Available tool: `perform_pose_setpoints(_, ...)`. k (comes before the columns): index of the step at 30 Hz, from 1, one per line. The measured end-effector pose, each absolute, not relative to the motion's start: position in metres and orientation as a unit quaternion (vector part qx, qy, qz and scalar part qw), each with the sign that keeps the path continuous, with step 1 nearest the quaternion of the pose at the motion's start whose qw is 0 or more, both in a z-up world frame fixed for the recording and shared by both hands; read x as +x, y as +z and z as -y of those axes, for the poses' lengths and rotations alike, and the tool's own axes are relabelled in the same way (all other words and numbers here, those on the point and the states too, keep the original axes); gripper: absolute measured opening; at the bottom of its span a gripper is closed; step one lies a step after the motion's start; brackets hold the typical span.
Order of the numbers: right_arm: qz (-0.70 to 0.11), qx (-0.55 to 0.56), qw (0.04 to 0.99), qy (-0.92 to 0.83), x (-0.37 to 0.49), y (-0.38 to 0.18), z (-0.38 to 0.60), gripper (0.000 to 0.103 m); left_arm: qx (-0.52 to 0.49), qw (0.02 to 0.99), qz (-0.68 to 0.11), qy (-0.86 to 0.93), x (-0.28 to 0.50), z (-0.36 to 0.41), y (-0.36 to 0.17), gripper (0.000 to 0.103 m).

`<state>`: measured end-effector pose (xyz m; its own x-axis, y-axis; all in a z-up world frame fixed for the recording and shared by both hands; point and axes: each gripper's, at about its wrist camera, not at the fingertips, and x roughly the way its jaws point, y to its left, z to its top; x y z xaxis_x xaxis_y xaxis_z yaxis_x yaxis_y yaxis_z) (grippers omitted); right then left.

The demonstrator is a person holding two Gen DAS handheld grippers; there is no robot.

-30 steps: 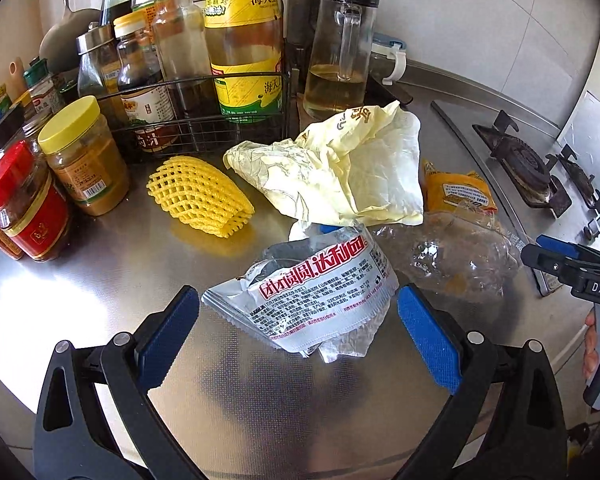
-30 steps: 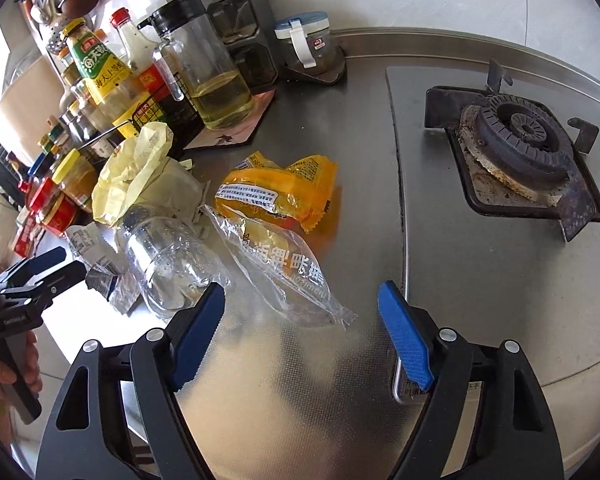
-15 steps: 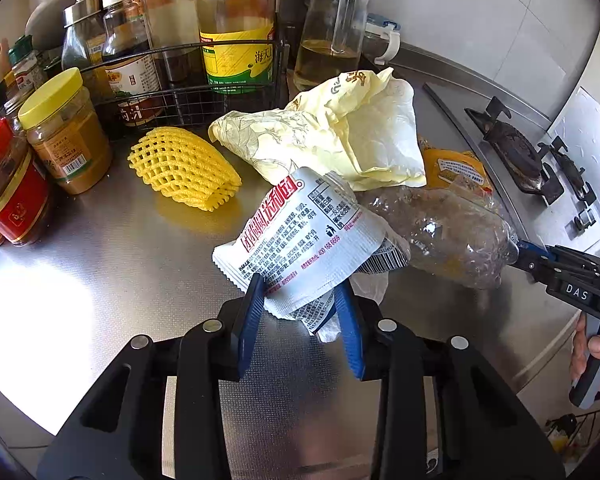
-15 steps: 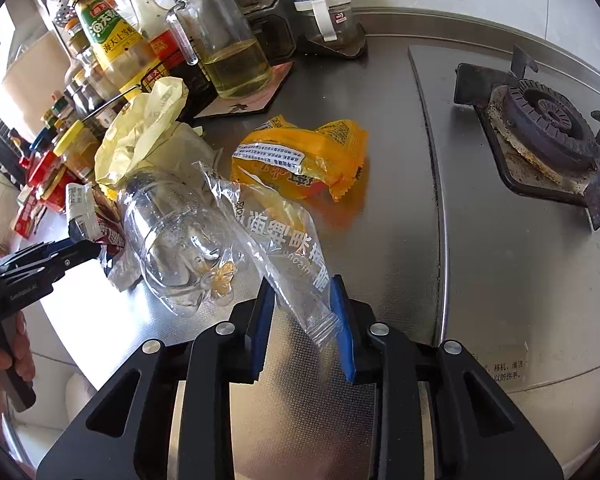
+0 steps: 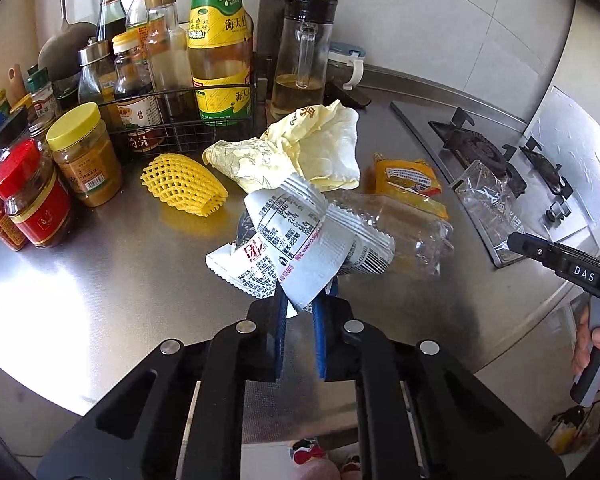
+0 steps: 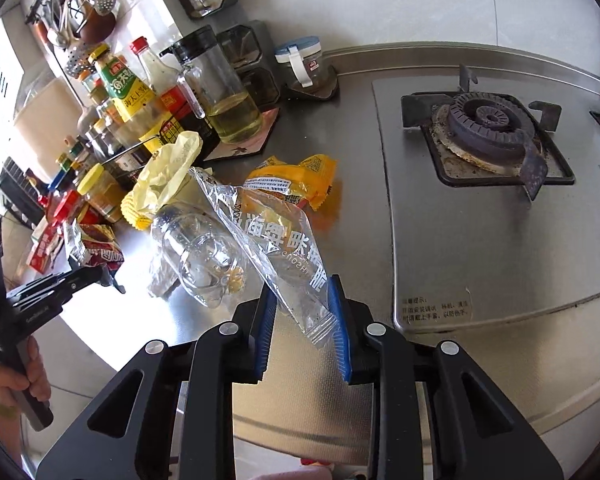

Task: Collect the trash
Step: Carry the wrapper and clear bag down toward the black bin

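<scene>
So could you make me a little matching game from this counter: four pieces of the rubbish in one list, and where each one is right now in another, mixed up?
Things:
1. white printed wrapper
2. clear printed bag
3. yellow foam net
4. orange snack packet

Places:
A. lying on the steel counter beside the yellow-lidded jar
B. pinched in the right gripper
C. lying on the counter behind the crushed clear bottle, towards the stove
D. pinched in the left gripper

Pairs: 1-D, 2-B, 3-A, 4-C
</scene>
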<state>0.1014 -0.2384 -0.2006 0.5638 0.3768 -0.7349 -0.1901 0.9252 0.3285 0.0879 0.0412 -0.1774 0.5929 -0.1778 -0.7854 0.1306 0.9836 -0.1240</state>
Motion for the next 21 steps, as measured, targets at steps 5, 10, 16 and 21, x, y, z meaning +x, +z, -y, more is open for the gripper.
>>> perform_pose_setpoints(5, -0.428, 0.104, 0.881, 0.173, 0.063, -0.19, 0.246, 0.027, -0.039, 0.894, -0.434, -0.099, 0.045, -0.026, -0.167, 0.01)
perform_pose_setpoints(10, -0.429, 0.102, 0.879, 0.183, 0.013, -0.191, 0.259, 0.027, -0.063, 0.886, -0.447, -0.109, -0.003, -0.005, -0.174, 0.01)
perform_pose_setpoints(16, -0.449, 0.099, 0.869, 0.182, -0.049, -0.216, 0.274, 0.027, -0.056, 0.873, -0.469, -0.121, -0.062, 0.028, -0.198, 0.01)
perform_pose_setpoints(21, -0.489, 0.101, 0.85, 0.168, -0.081, -0.261, 0.28, 0.027, -0.052, 0.853, -0.503, -0.133, -0.088, 0.05, -0.239, 0.01)
